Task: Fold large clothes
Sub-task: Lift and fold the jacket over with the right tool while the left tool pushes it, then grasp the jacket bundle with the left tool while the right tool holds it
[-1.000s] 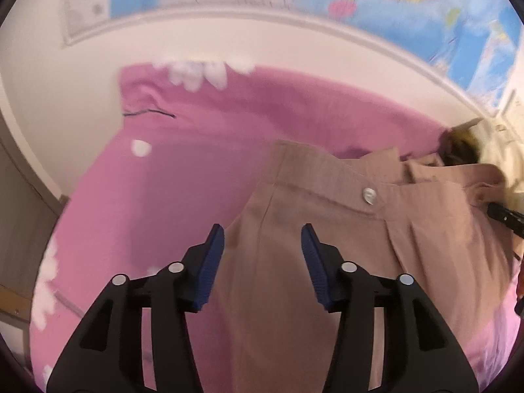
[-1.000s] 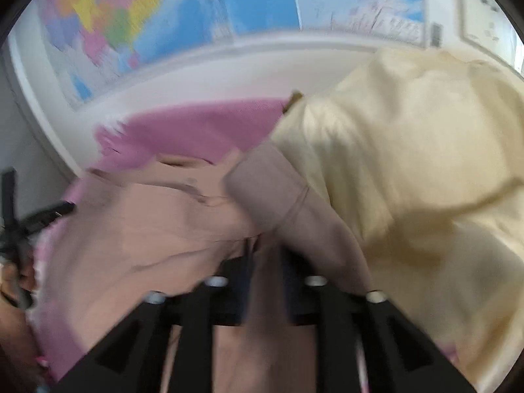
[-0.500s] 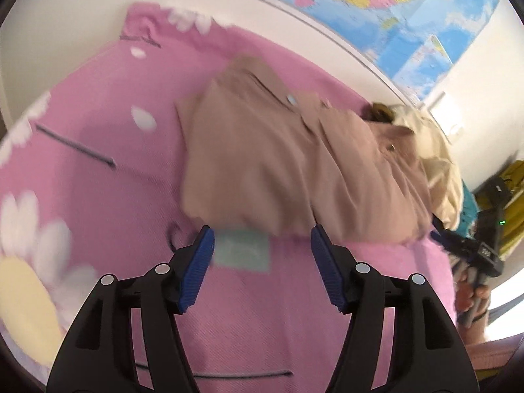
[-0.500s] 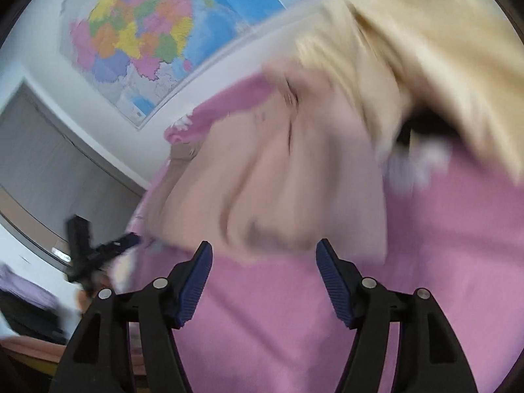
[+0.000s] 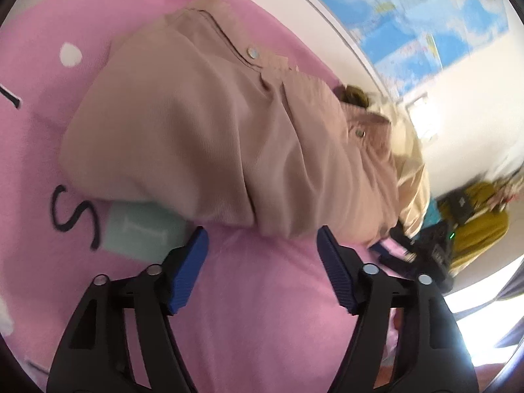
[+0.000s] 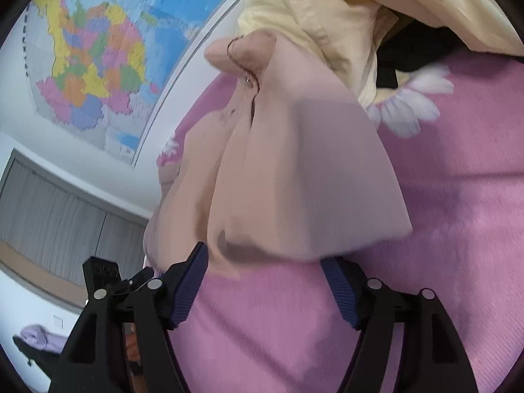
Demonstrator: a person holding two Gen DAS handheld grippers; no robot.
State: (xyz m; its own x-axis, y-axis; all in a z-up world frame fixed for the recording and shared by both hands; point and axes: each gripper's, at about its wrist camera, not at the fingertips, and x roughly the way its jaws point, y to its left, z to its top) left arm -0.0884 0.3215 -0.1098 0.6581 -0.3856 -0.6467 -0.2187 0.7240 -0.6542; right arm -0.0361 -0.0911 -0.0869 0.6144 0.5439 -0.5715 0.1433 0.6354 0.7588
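On the pink sheet, nearest, both grippers hover with jaws spread and nothing between the pads; both have just been opening. Left gripper: blue pads clear of cloth, bare sheet in the gap. Right gripper: pads just short of the garment's near edge, not pressing it. Beyond them the tan garment lies released on the sheet, folded over in a rumpled heap, buttons up. A pale green patch shows at its near left corner. A cream garment is heaped beyond it. Wall map behind.
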